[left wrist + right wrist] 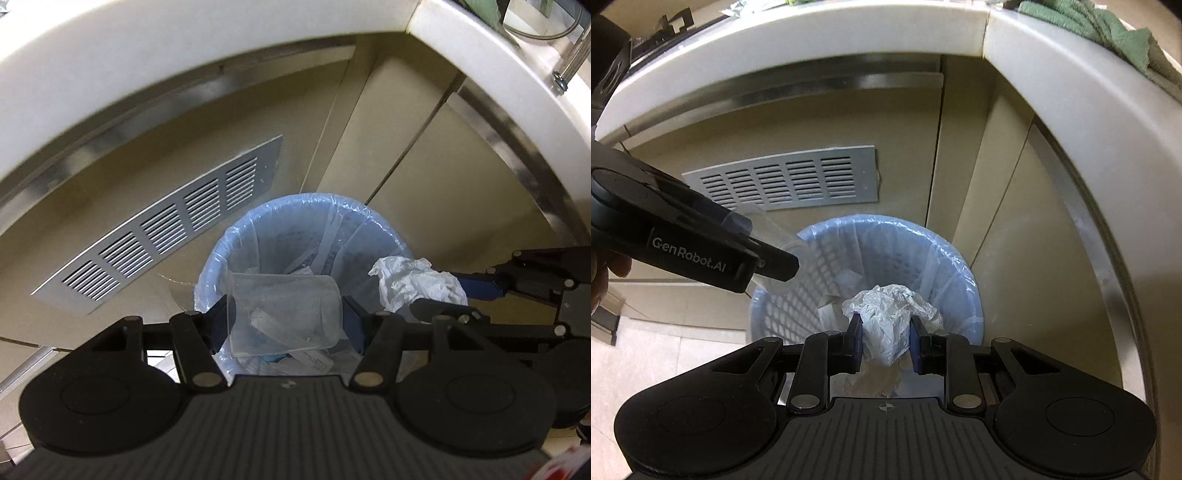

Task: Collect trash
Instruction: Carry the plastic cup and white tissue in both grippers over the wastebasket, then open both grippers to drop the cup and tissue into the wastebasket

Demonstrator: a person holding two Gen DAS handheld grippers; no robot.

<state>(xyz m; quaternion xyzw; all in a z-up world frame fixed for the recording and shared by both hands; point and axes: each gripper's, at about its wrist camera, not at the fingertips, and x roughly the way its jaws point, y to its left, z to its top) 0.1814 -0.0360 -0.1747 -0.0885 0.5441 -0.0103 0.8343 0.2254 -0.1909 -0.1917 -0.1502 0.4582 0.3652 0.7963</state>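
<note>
At the centre of both wrist views, low in the frame, stands the blue-lined trash basket [295, 229], set on the floor in the corner below the white countertop [147, 55], with a slatted vent grille [166, 221] on the cabinet face to its left. The left gripper [284, 325] pinches a clear plastic cup [284, 314] lying sideways between its blue pads, mouth toward the left of the frame, directly over the basket's opening. The right gripper [884, 339] is pressed onto a crumpled white wrapper [890, 314], also over the opening; in the left wrist view that wad sits at middle right, over the basket's right rim.

The step in hand looks like the drop. To do it well, both loads should sit well inside the rim before the fingers spread. The wrapper seems the riskier one: it is light and near the right rim, so nudging it toward the middle and lowering it first would help. The cup is rigid and slick and should fall cleanly once released. Paper scraps [314, 360] already lie in the liner, so room appears ample. Releasing one hand at a time avoids the two tools bumping.
</note>
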